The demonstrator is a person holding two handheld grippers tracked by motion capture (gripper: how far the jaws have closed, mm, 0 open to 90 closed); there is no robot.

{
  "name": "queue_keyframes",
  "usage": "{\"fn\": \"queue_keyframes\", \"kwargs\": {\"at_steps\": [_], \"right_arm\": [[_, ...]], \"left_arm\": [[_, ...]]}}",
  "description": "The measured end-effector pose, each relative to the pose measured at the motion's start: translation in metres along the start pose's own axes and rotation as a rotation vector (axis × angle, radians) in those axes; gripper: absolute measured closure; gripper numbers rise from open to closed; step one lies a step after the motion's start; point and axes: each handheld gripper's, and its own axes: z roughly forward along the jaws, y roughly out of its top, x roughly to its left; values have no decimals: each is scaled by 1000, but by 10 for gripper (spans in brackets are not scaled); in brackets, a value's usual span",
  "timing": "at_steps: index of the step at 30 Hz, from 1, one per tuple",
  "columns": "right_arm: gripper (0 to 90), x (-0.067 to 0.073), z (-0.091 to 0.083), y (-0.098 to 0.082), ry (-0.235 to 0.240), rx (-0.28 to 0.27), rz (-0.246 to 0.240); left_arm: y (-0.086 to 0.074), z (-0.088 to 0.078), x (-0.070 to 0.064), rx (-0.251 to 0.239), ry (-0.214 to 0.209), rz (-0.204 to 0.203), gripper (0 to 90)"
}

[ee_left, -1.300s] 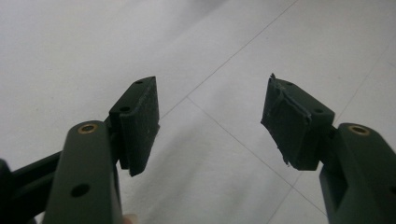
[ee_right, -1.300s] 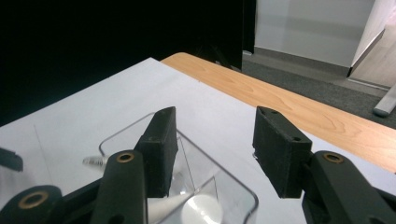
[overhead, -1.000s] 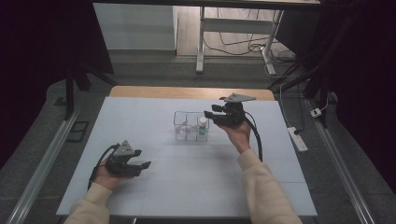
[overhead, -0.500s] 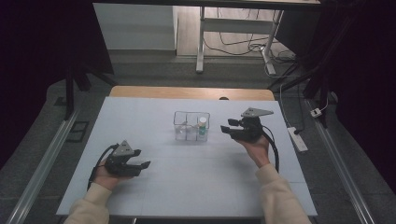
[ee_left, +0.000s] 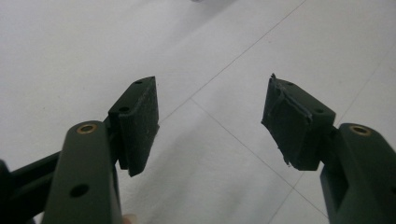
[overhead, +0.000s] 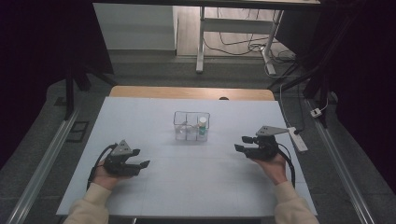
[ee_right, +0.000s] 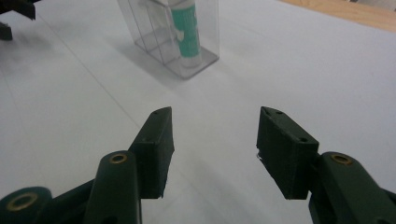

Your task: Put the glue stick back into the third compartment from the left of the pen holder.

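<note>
Tube (ee_right: pixel 187 32) stands upright in the right cell of the clear box (overhead: pixel 191 126), mid-frame on the white worktop (overhead: pixel 196 177). Nearer, left gripper (overhead: pixel 138 164) and right gripper (overhead: pixel 242 143) hold nothing, fingers apart; the right's just opened wider. Beyond: grey floor, desk legs, cables. The right gripper view shows the tube's green label.

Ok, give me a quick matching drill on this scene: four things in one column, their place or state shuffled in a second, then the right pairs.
Things:
1. left gripper
2. right gripper
3. green-labelled tube
4. clear box

Place or state:
A. stands upright in one compartment of the box
B. open and empty, held low at the table's right side
C. sits at mid-table, between the two hands
D. open and empty, held low at the table's left side

Pairs: 1-D, 2-B, 3-A, 4-C
</note>
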Motion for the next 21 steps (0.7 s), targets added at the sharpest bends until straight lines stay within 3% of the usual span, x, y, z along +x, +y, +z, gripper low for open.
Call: {"fn": "queue_keyframes", "kwargs": {"at_steps": [9, 18, 21], "right_arm": [[429, 1, -13, -20, -18, 27, -15], [416, 0, -14, -29, -48, 72, -35], [416, 0, -14, -29, -47, 65, -36]], "left_arm": [[0, -1, 0, -3, 2, -5, 362], [-1, -1, 0, -3, 0, -2, 361], [-1, -1, 0, -3, 0, -1, 361]]}}
